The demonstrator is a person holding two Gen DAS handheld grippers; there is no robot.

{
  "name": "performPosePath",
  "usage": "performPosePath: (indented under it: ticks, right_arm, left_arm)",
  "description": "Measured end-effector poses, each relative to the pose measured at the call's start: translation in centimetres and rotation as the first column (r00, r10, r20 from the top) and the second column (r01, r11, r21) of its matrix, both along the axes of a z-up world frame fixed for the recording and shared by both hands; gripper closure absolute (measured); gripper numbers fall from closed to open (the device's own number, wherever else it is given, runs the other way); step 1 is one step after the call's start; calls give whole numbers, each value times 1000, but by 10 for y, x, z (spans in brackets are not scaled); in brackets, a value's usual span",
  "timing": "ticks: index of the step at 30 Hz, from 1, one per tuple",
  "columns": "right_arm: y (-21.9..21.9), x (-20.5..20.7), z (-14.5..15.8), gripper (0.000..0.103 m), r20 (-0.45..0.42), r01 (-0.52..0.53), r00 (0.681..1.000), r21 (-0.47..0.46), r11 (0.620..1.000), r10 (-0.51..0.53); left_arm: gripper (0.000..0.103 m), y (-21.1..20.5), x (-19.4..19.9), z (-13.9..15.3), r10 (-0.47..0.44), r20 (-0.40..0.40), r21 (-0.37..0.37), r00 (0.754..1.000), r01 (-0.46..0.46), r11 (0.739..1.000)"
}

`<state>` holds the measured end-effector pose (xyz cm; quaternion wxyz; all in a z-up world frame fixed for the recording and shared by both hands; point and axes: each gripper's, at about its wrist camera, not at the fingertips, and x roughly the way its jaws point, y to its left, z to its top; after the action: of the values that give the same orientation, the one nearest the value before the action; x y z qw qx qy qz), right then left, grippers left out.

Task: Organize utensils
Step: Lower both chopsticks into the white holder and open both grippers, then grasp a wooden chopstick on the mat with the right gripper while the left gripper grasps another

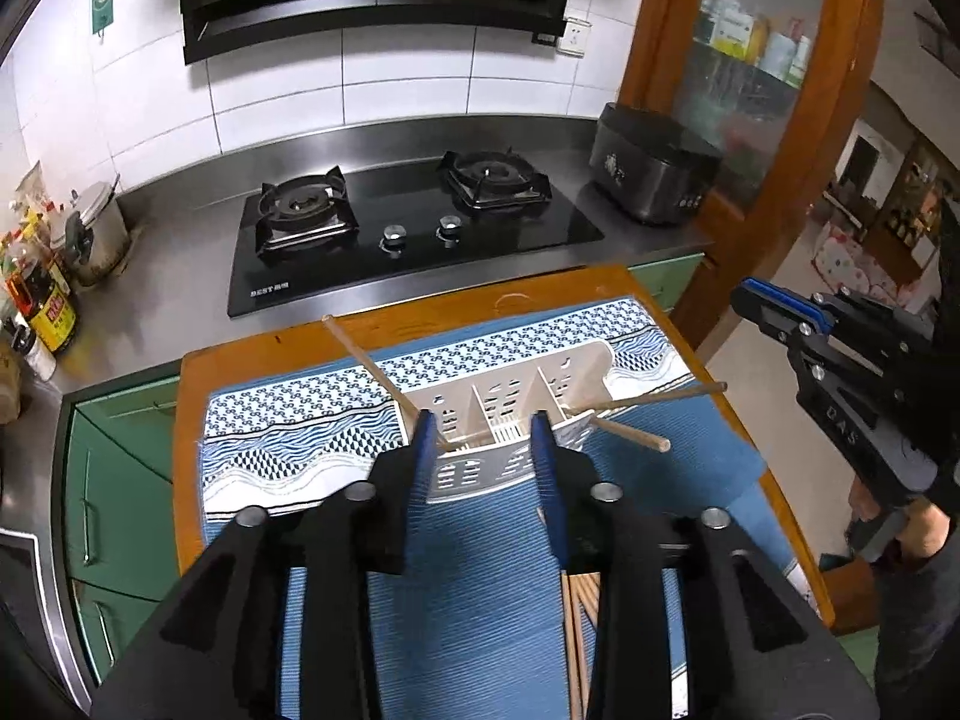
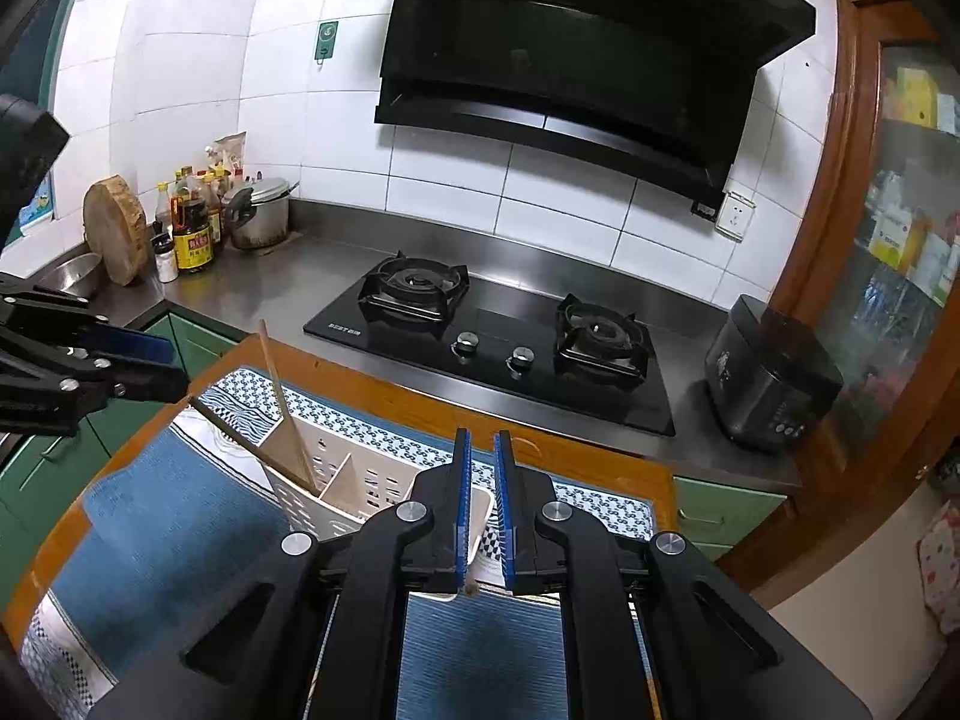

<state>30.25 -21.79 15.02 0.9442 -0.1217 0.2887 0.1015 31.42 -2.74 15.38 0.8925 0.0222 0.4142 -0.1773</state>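
Observation:
A white utensil holder [image 1: 516, 402] with three compartments lies on a blue patterned mat [image 1: 468, 570]. Wooden chopsticks [image 1: 366, 363] stick out of its left end and others [image 1: 648, 399] out of its right end. More chopsticks [image 1: 579, 630] lie on the mat under my left gripper [image 1: 483, 432], which is open and empty just before the holder. My right gripper [image 2: 483, 450] is nearly closed, with a narrow gap and nothing held between the pads, above the holder's [image 2: 336, 480] right end. It also shows in the left wrist view [image 1: 774, 312]. The left gripper shows in the right wrist view [image 2: 144, 360].
The mat lies on a wooden table [image 1: 420, 312] against a steel counter with a black gas hob [image 1: 408, 222]. A dark rice cooker [image 1: 654, 165] stands at the right, a pot [image 1: 99, 234] and sauce bottles [image 1: 42, 294] at the left. A wooden cabinet [image 1: 750, 90] is at the right.

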Motion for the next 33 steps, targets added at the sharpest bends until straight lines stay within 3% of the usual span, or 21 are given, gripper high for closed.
performPosePath:
  ticks: [4,10,16,25,33]
  right_arm:
    - [-4,-12,4,96,11,3,1000,10,1000,-3]
    - [-10,-58,-5,96,17,-22,1000,32,999,22]
    - [-9,-128,-62,96,-31,-50,998,33,998,51]
    - [-5,-197,-165,96,-211,-42,975,102,994,63]
    - [5,-222,-212,96,-290,-17,955,145,989,59]
  left_arm:
    - [64,6,-14,0,12,29,-9,1000,-12,1000]
    - [52,14,-59,-12,31,102,7,994,-32,999]
    - [48,19,-108,-50,39,107,-25,994,-37,999]
    - [47,4,-175,-147,13,6,3,1000,-13,1000]
    - [54,-19,-199,-224,-44,-169,25,985,49,999]
